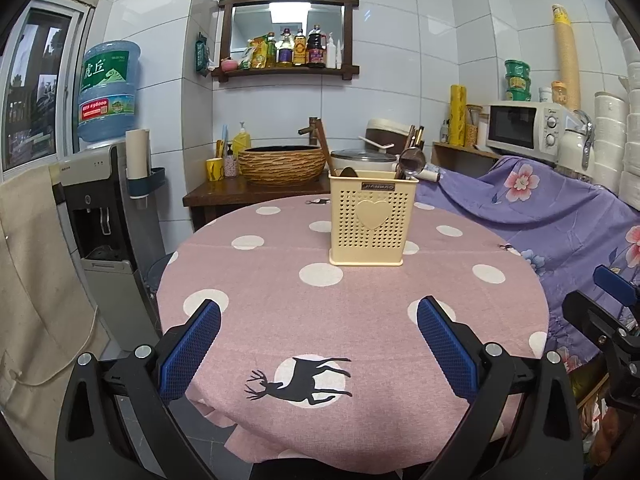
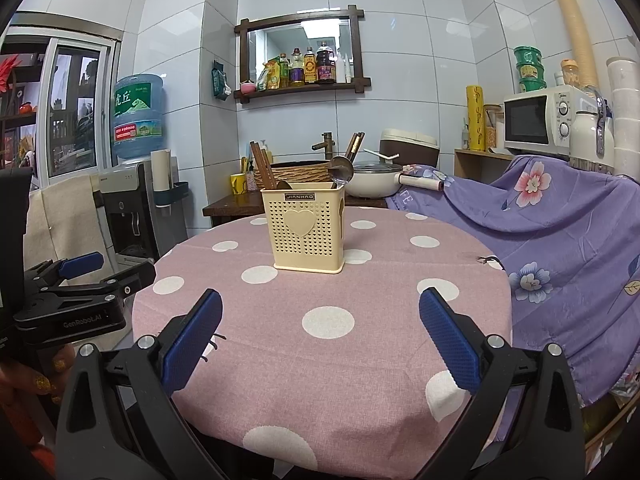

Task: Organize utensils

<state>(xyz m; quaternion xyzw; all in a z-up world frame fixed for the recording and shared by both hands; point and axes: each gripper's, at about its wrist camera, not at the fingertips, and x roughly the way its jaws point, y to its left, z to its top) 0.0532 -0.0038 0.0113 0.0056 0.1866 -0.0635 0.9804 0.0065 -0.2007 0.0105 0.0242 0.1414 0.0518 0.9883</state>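
A cream perforated utensil holder (image 1: 372, 220) with a heart on its front stands upright on the round table (image 1: 360, 320), toward the far side. It holds a metal ladle (image 1: 412, 160), a wooden spoon and brown chopsticks. It also shows in the right wrist view (image 2: 306, 230), with chopsticks (image 2: 264, 168) and the ladle (image 2: 341, 168) sticking out. My left gripper (image 1: 318, 344) is open and empty above the near part of the table. My right gripper (image 2: 320, 340) is open and empty, also well short of the holder.
The table has a pink polka-dot cloth with a deer print (image 1: 304, 376). A purple floral cloth (image 2: 560, 248) covers furniture on the right. A water dispenser (image 1: 104, 216) stands left. Behind are a woven basin (image 1: 282, 164), a pot (image 2: 374, 178) and a microwave (image 2: 540, 120).
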